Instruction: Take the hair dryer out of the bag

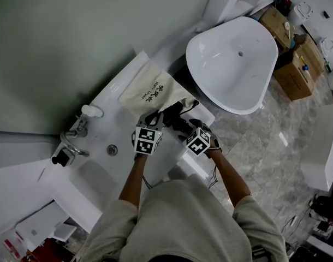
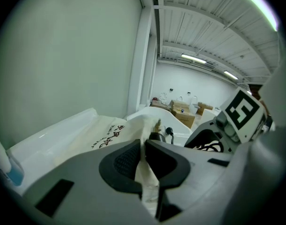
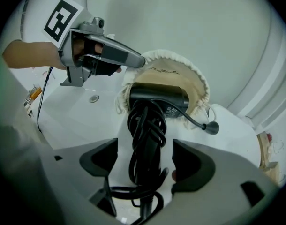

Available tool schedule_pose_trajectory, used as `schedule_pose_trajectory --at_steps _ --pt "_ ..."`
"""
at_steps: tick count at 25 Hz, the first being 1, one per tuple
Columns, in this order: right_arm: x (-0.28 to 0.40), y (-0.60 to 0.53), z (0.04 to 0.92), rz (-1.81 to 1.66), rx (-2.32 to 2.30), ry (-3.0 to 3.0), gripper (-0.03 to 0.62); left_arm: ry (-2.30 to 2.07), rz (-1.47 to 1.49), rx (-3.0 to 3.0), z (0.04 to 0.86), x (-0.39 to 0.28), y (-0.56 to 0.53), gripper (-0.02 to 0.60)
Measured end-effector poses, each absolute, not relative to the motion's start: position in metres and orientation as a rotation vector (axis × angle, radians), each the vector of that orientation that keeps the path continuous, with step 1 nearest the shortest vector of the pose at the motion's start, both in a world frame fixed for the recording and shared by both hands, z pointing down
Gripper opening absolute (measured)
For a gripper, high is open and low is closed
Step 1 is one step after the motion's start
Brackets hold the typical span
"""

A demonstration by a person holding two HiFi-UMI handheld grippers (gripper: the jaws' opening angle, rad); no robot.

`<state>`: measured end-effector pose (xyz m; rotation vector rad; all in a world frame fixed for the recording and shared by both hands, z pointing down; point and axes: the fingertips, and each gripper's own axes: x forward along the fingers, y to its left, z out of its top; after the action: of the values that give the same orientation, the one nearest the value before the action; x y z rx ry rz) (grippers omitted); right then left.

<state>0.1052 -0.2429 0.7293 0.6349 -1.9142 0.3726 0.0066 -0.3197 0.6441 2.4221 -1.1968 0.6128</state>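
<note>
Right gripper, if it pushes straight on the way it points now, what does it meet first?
Probably the hair dryer: its cord-wrapped handle lies between the open jaws of the right gripper, its body just ahead at the bag mouth.

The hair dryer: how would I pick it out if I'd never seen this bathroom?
On the white sink counter lies a cream drawstring bag. The hair dryer pokes out of its mouth: black against the pale cloth, cord wound round its handle.
</note>
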Motion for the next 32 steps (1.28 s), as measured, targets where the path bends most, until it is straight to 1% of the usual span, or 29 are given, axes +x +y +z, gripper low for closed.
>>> schedule_pose_trajectory --at_steps 4,6,9,19,24,32 --pt "0.097 -0.252 0.726 0.357 0.636 -1.906 0.359 -1.192 0.611 2.424 0.644 0.007 -0.318 0.040" --pt "0.093 -0.260 0.722 0.330 0.640 -1.906 0.337 -1.191 0.611 2.425 0.644 0.007 -0.318 0.040" --pt "0.087 -0.269 0.724 0.316 0.608 -1.887 0.339 -1.192 0.606 2.426 0.643 0.006 -0.318 0.040" --pt "0.082 -0.262 0.748 0.440 0.448 -1.810 0.324 -1.189 0.604 2.430 0.645 0.006 -0.319 0.040" --pt "0.072 -0.264 0.755 0.421 0.391 -1.769 0.288 -1.190 0.604 2.426 0.646 0.005 -0.319 0.040" --pt "0.071 -0.262 0.763 0.433 0.370 -1.723 0.275 -1.190 0.612 2.426 0.641 0.004 -0.318 0.040"
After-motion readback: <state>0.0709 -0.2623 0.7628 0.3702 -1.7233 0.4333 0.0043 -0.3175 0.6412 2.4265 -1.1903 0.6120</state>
